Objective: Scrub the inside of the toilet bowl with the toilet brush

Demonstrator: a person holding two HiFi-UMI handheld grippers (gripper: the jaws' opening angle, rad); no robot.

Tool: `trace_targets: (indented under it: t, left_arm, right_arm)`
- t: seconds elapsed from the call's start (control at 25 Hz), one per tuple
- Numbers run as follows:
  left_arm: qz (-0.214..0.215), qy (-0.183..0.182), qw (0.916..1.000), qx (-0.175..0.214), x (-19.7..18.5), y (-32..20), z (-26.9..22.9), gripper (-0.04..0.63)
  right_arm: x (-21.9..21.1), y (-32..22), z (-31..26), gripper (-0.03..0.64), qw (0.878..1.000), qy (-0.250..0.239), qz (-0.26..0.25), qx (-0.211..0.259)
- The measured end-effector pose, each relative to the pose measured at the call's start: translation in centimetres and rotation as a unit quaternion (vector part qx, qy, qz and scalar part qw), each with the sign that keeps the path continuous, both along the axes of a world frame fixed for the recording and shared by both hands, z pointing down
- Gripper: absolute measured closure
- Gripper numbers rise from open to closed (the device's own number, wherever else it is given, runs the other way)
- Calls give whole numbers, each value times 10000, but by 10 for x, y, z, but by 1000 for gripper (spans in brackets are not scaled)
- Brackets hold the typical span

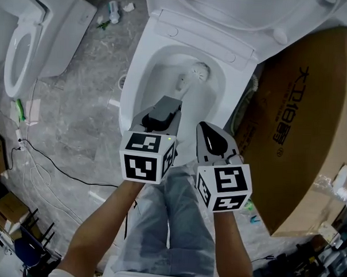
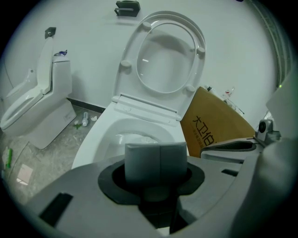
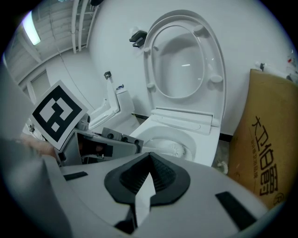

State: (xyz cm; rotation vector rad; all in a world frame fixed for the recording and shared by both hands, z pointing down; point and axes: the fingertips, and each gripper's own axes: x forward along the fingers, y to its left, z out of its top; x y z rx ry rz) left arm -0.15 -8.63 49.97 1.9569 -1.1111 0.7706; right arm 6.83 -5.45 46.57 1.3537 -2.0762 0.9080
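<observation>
The white toilet bowl (image 1: 143, 65) stands in the middle with its lid (image 1: 242, 12) raised. The toilet brush's white head (image 1: 198, 72) rests inside the bowl near the back, and its handle runs down to my left gripper (image 1: 166, 108). That left gripper (image 2: 156, 163) is shut on the grey brush handle (image 2: 156, 160) above the bowl's front rim. My right gripper (image 1: 212, 135) hovers beside it, just right of the front rim, shut with nothing in it. From the right gripper (image 3: 149, 173) view the brush head (image 3: 175, 149) shows in the bowl.
A large cardboard box (image 1: 303, 129) leans close against the toilet's right side. A second toilet (image 1: 22, 48) stands at the left, with cables (image 1: 43, 161) and small litter (image 1: 113, 12) on the grey floor. The person's legs (image 1: 169, 227) are directly before the bowl.
</observation>
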Motion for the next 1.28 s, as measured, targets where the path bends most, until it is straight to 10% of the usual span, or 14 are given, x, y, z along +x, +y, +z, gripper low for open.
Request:
trace_targets:
  t: [1.28]
  left_arm:
    - [-568, -969, 9937, -52, -84, 6, -14, 439]
  right_arm:
    - [-36, 6, -5, 614, 9996, -217, -191, -23]
